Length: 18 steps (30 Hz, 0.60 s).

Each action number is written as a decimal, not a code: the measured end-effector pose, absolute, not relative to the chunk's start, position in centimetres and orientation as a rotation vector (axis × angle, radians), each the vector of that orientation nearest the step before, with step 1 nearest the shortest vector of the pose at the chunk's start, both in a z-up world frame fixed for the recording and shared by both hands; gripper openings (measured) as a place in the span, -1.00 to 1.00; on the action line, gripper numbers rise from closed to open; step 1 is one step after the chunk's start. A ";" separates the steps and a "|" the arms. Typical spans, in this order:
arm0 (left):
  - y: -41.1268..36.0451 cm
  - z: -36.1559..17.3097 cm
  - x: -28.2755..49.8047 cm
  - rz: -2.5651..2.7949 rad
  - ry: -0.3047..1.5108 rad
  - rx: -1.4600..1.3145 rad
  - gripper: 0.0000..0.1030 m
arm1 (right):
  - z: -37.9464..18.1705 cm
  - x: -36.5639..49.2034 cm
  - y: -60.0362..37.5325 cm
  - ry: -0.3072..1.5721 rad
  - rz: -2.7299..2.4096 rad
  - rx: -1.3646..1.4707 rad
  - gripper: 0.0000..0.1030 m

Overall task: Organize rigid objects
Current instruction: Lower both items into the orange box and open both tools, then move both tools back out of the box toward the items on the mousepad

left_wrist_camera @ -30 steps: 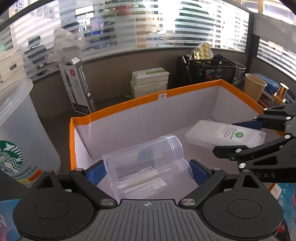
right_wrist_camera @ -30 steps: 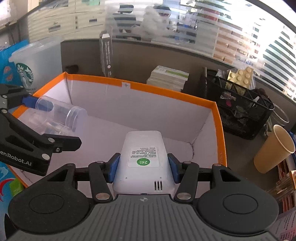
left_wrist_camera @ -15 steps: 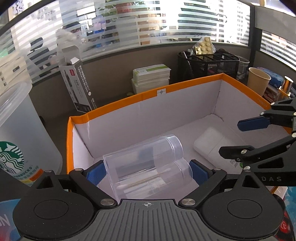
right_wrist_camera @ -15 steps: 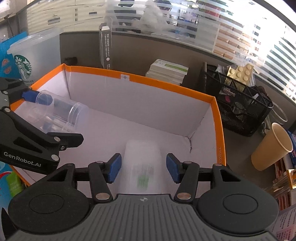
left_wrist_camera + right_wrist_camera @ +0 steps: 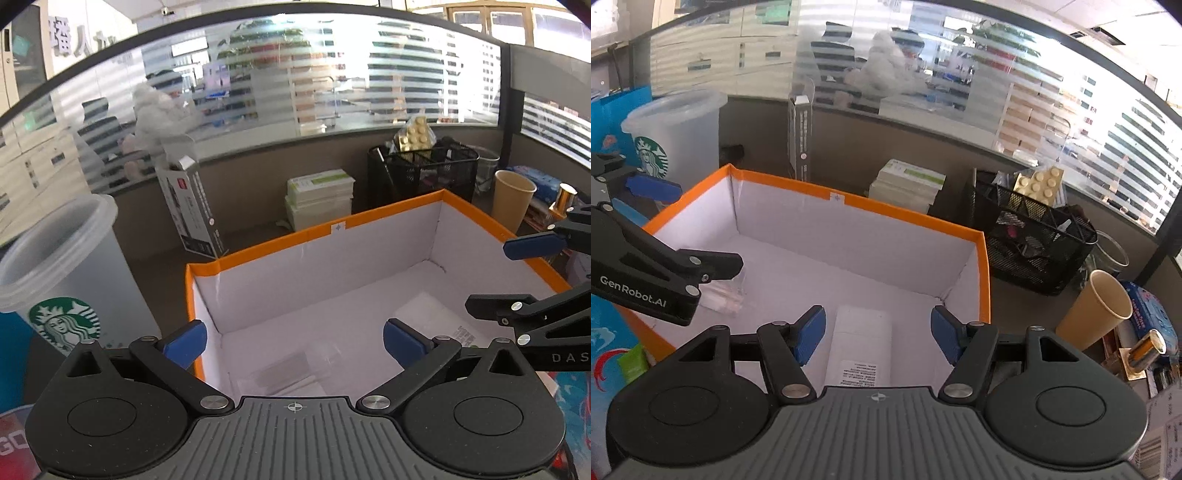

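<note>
Lying on the white floor of the box (image 5: pixel 388 218), the clear jar (image 5: pixel 295 369) shows low in the left wrist frame, under and between the left tongs (image 5: pixel 293 341) but touched by neither pad. Those jaws have just been opening and stand very wide, with nothing clamped. In the right wrist frame the jar (image 5: pixel 726 293) sits at left centre, partly hidden behind the left tongs' black arm (image 5: pixel 646 273).

The white case (image 5: pixel 860 343) lies flat on the box floor, low in the right wrist frame, between the blue pads of the right tongs (image 5: pixel 877 338) with clear gaps either side. These jaws have also just been opening and grip nothing. In the left wrist frame the case (image 5: pixel 439 317) lies at lower right, near the right tongs (image 5: pixel 517 273).

The box is cardboard, white inside with an orange rim (image 5: pixel 886 206), open-topped and rectangular, holding just the jar and the case. The jar is a transparent cylinder on its side; the case is smooth, slab-like, with a printed label. Beyond the box stand a frosted plastic cup (image 5: pixel 55 280), a black mesh basket (image 5: pixel 1034 243) with a yellow brick plate, and a brown paper cup (image 5: pixel 1097 310).
</note>
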<state>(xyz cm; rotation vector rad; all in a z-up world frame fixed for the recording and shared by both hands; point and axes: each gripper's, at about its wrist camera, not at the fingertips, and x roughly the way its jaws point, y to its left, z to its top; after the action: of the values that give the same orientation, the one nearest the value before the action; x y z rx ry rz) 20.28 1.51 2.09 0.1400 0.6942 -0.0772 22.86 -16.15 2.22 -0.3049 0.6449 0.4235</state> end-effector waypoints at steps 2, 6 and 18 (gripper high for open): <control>1.6 2.4 19.6 -0.075 0.683 0.144 0.99 | 2.7 22.2 -16.2 0.631 0.423 -0.301 0.19; 1.8 3.3 18.1 -0.068 0.657 0.148 0.99 | 3.6 20.7 -16.3 0.604 0.425 -0.293 0.19; 3.6 5.3 12.4 -0.043 0.566 0.136 1.00 | 5.6 15.0 -15.4 0.529 0.449 -0.313 0.25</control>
<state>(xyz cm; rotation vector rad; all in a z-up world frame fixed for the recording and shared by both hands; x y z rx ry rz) 12.41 3.55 5.32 0.1364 0.5663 -0.0431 14.97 -15.35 5.58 -0.3134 0.5294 0.4493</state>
